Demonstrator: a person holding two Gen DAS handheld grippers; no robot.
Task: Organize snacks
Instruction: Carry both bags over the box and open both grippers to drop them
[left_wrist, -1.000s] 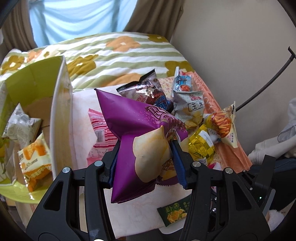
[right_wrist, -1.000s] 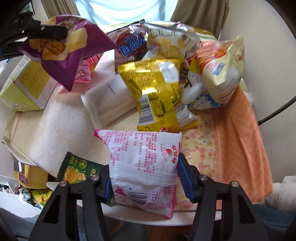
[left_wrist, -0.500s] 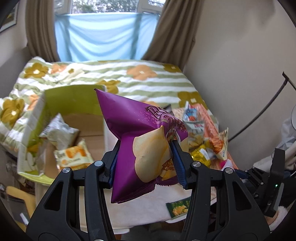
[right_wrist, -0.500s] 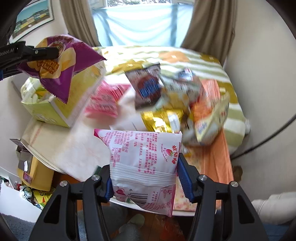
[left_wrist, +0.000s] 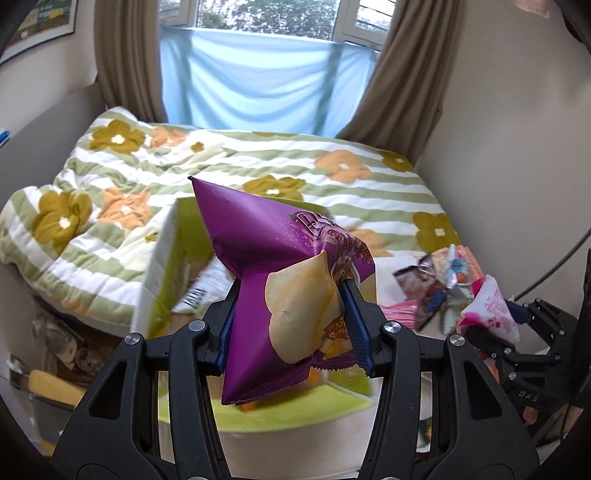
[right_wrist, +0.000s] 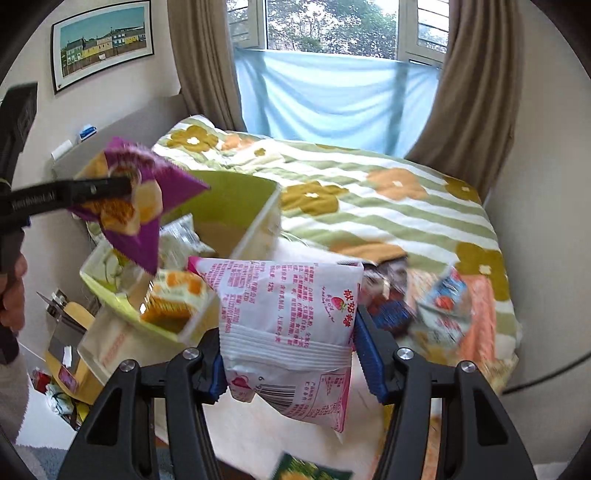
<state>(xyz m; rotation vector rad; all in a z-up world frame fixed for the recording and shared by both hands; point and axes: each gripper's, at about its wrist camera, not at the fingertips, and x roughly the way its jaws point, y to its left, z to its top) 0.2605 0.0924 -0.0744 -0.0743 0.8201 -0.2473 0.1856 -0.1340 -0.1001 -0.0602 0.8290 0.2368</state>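
My left gripper (left_wrist: 291, 328) is shut on a purple chip bag (left_wrist: 280, 269) and holds it in the air above the open green carton (left_wrist: 162, 258). The bag also shows in the right wrist view (right_wrist: 136, 206), over the carton (right_wrist: 236, 206). My right gripper (right_wrist: 290, 354) is shut on a white and pink snack packet (right_wrist: 284, 306), held above the table just right of the carton; it also shows in the left wrist view (left_wrist: 487, 310). The carton holds a white packet (left_wrist: 201, 291) and an orange-printed packet (right_wrist: 173, 299).
Several loose snack bags (right_wrist: 417, 295) lie blurred on the orange-flowered cloth (right_wrist: 476, 295) at the table's right. A green packet (right_wrist: 310, 469) lies at the table's near edge. A bed with a flowered quilt (right_wrist: 369, 195) stands behind. Clutter sits on the floor at left (right_wrist: 66, 376).
Both grippers have risen and swung left with their packets. The purple bag has come from beside the carton to above it; the pink packet has lifted off the table toward the carton.
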